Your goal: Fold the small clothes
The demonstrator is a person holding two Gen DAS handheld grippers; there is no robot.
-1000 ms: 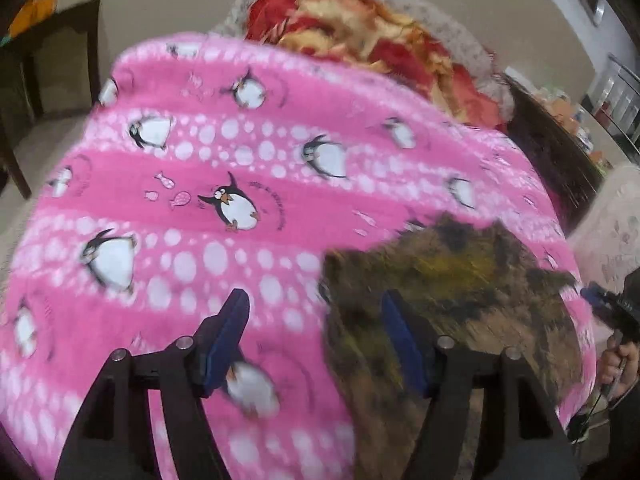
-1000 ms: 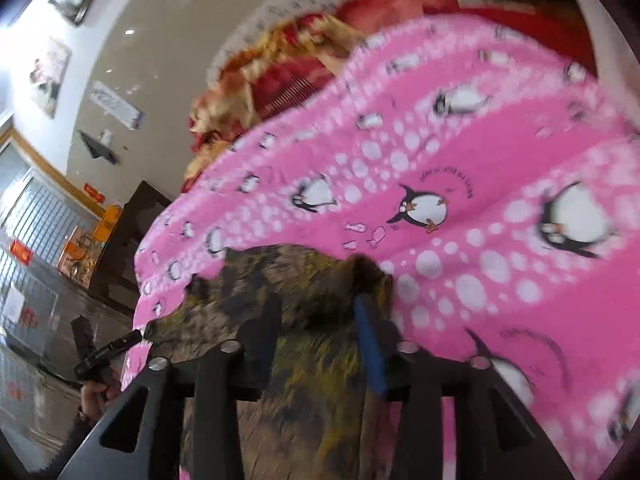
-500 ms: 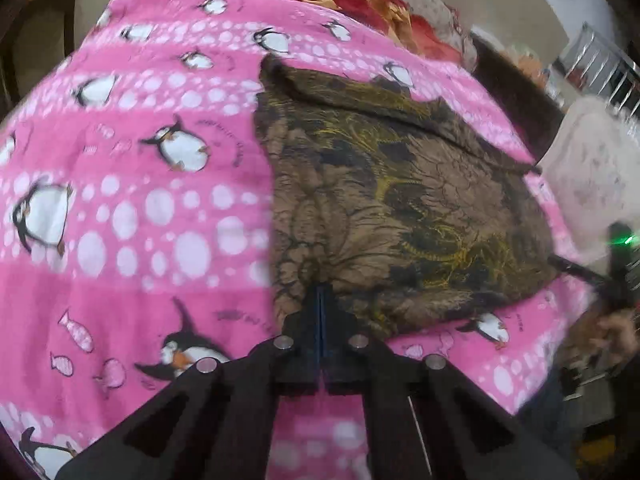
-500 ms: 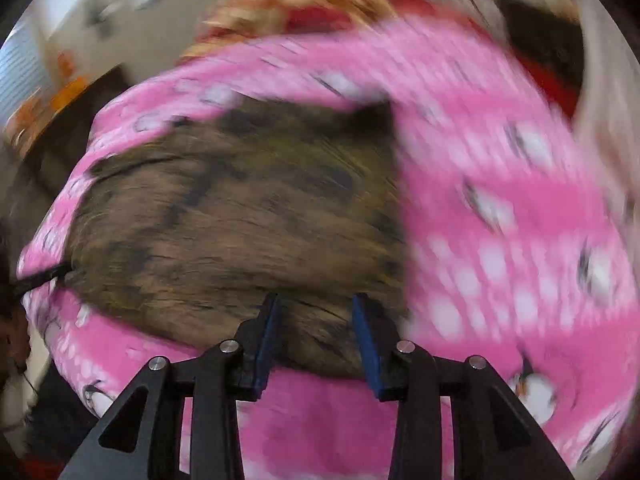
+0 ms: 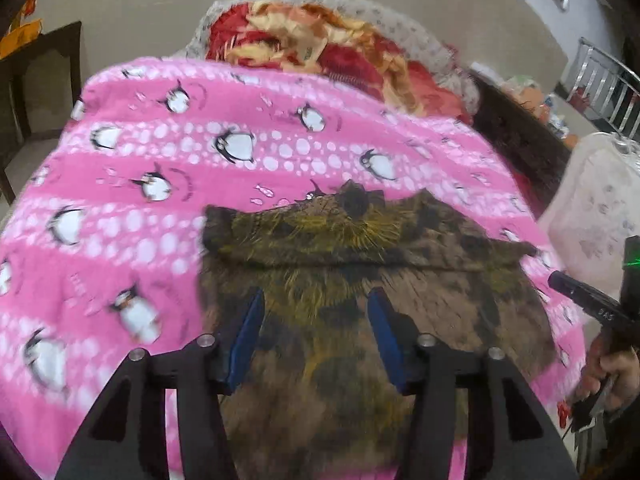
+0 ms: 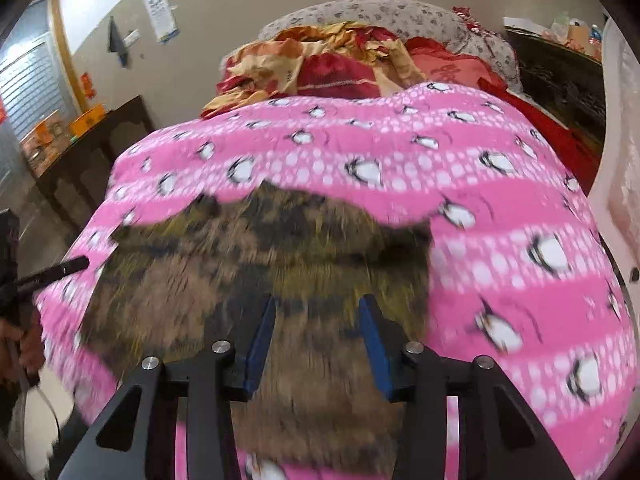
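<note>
- Left wrist: left gripper (image 5: 316,332) jaws apart and opening, nothing clamped; brown garment (image 5: 360,280) flat on pink blanket (image 5: 160,152), far edge folded over.
- Right wrist: right gripper (image 6: 318,336) jaws apart, opening over garment (image 6: 260,260); loose fold may slip open.

A bed carries a pink penguin blanket (image 5: 168,208). A brown patterned garment (image 5: 360,280) lies flat on it. Red-and-gold bedding (image 6: 320,64) is heaped beyond.
</note>
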